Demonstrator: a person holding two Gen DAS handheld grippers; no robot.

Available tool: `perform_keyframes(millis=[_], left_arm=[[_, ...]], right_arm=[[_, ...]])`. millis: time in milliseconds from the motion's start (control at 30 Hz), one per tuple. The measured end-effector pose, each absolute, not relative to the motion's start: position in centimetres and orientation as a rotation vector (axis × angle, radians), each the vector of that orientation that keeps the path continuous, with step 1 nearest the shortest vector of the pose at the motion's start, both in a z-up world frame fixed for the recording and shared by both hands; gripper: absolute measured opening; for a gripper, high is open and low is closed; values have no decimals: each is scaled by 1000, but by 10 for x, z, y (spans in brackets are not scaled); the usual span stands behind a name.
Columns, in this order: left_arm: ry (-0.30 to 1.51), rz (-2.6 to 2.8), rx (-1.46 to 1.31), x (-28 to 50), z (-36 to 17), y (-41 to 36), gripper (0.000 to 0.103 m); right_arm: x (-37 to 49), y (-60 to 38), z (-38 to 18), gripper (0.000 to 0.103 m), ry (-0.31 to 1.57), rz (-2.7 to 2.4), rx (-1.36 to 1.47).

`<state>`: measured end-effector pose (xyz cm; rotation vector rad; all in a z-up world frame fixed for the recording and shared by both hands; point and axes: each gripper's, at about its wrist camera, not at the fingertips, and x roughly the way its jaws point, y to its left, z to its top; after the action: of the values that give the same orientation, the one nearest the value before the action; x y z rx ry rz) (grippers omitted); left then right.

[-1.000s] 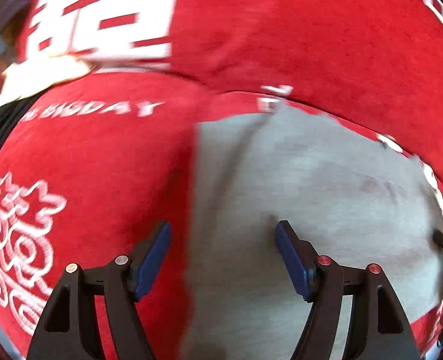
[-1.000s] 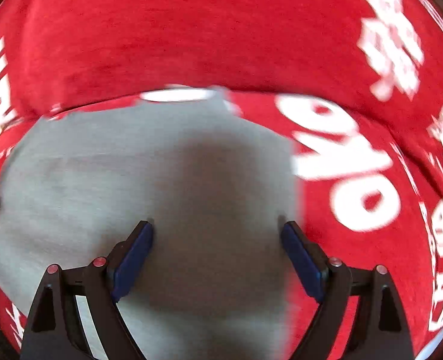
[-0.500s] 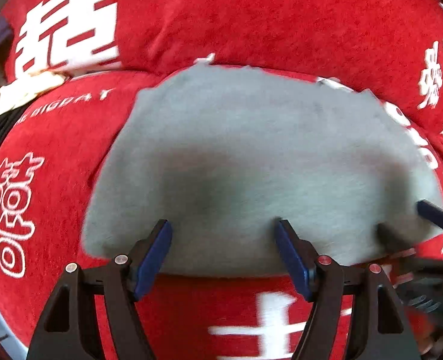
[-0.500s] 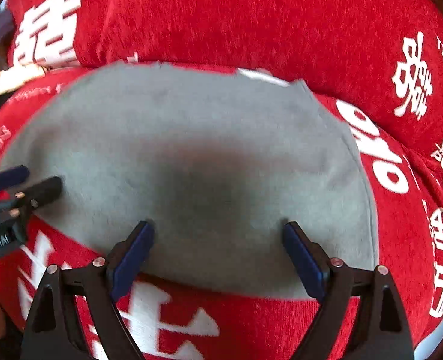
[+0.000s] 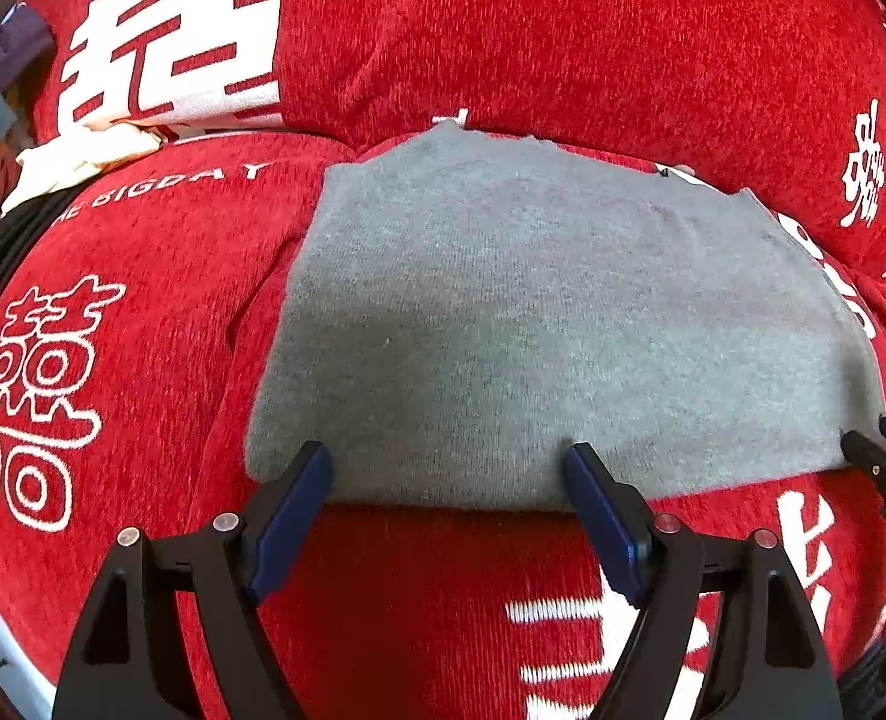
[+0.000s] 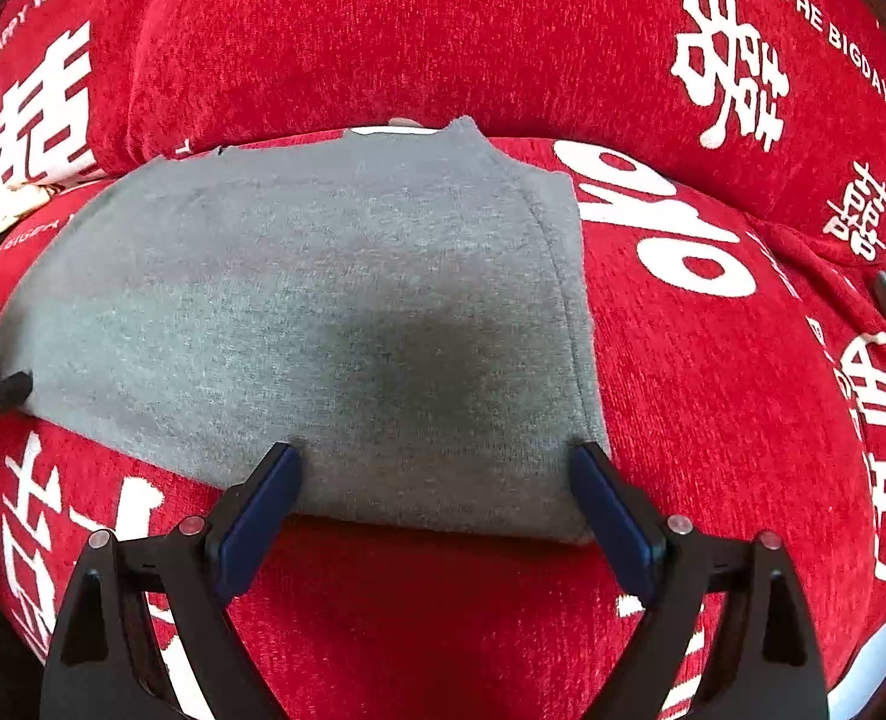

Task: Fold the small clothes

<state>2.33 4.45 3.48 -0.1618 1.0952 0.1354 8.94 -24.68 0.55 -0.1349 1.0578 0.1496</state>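
Left gripper (image 5: 449, 501): you are tilting it steeply down, jaws apart, just been opening, nothing between | Right gripper (image 6: 437, 495): same tilt, jaws apart, empty | Grey garment (image 5: 539, 324): lying flat on red sofa cover (image 5: 143, 324), near edge just beyond both fingertips.

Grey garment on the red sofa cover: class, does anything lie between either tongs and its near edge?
Nothing visible does. The grey garment lies flat, and both left tongs and right tongs stand open at its near edge.
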Motion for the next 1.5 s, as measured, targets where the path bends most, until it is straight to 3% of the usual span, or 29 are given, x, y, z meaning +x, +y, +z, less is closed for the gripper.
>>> perform_keyframes(millis=[167,200,233,267,500,567,833,1000,1133,1500], left_arm=[[1034,133,-230,19,60,52,81],[1026,138,-227,22,62,52,86],[1021,148,-220,27,63,51,101],[1013,166,-211,32,63,50,103],[1067,183,-175,80,45,41,103],[1111,177,-178,98,33,41,103],[1195,176,-191,147,22,55,103],[1136,150,-287,169,42,56,103],[1197,132,-132,201,24,12,103],[1200,194,-107,223,3,9,103]], right_arm=[[87,-233,27,93,1027,183,-104],[90,-230,29,93,1021,183,-106],[95,-225,30,93,1019,183,-106],[100,-222,30,93,1020,182,-107],[148,-204,5,94,1113,139,-111],[163,-204,4,102,1115,133,-96],[222,-215,-7,103,1208,75,-56],[236,-213,12,103,1121,68,-2],[263,-188,-15,103,1206,108,-86],[271,-189,-28,103,1110,44,-112]])
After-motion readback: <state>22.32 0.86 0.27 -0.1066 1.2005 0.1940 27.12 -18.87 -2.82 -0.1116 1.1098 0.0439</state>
